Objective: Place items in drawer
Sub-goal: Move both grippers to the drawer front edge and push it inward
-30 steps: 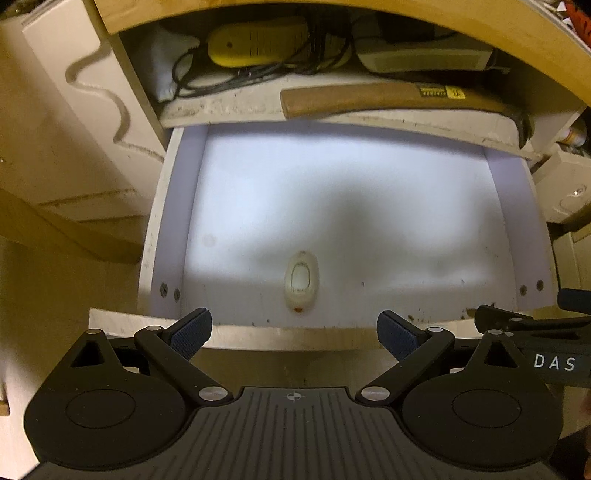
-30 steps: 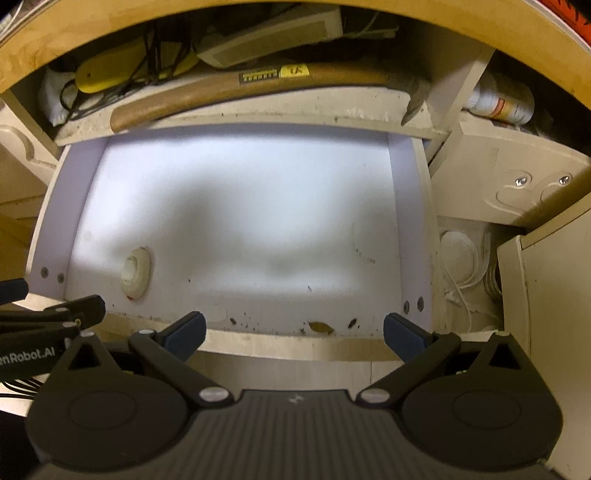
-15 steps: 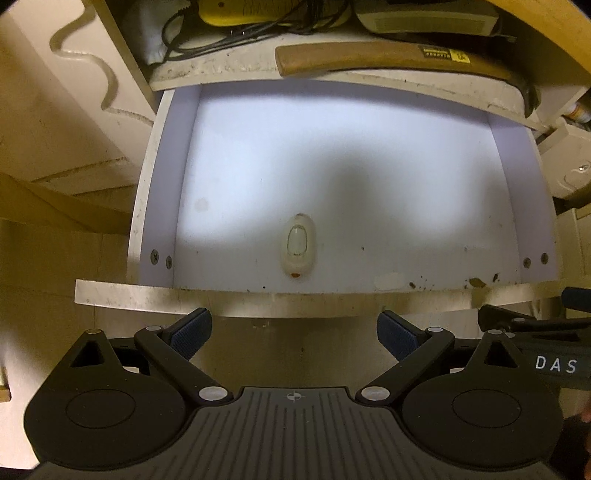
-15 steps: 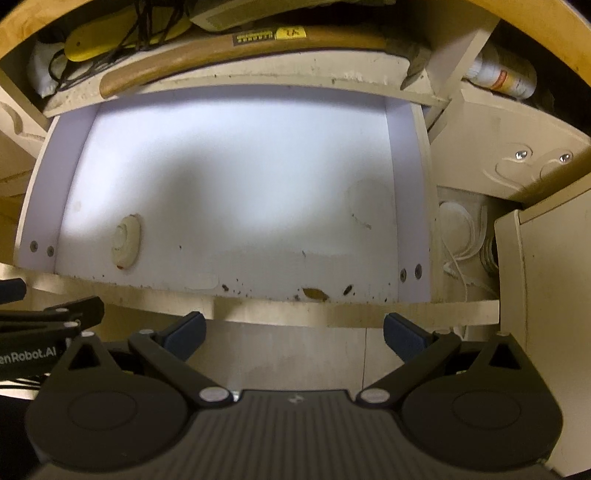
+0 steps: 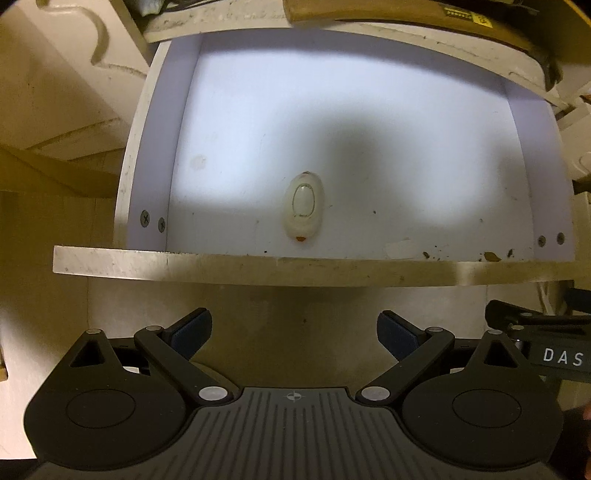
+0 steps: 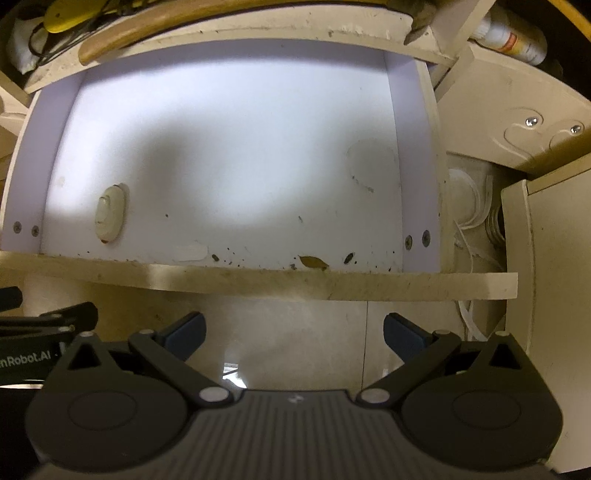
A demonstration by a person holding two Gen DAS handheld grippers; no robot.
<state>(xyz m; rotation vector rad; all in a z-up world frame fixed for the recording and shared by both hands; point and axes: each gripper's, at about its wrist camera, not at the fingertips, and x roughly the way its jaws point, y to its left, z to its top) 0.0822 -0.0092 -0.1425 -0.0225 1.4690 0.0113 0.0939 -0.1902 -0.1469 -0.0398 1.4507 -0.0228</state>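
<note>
A white drawer point(image 5: 258, 266) stands pulled out below a shelf; it also shows in the right wrist view point(image 6: 332, 286). A small cream oval switch-like object point(image 5: 303, 206) lies on its floor near the front wall, also seen in the right wrist view point(image 6: 109, 214). My left gripper point(image 5: 294, 334) is open and empty, in front of and below the drawer's front edge. My right gripper point(image 6: 293, 334) is open and empty, in the same position further right.
A wooden-handled hammer point(image 5: 424, 16) lies on the shelf above the drawer, with a yellow tool and cables point(image 6: 74, 11) behind. A bottle point(image 6: 513, 35) and white cables point(image 6: 469, 221) sit to the right. Debris and a dry leaf point(image 6: 313, 262) lie at the drawer's front.
Both grippers have drawn back and down from the drawer, so its front edge now sits higher in both views. The grippers stay open and empty.
</note>
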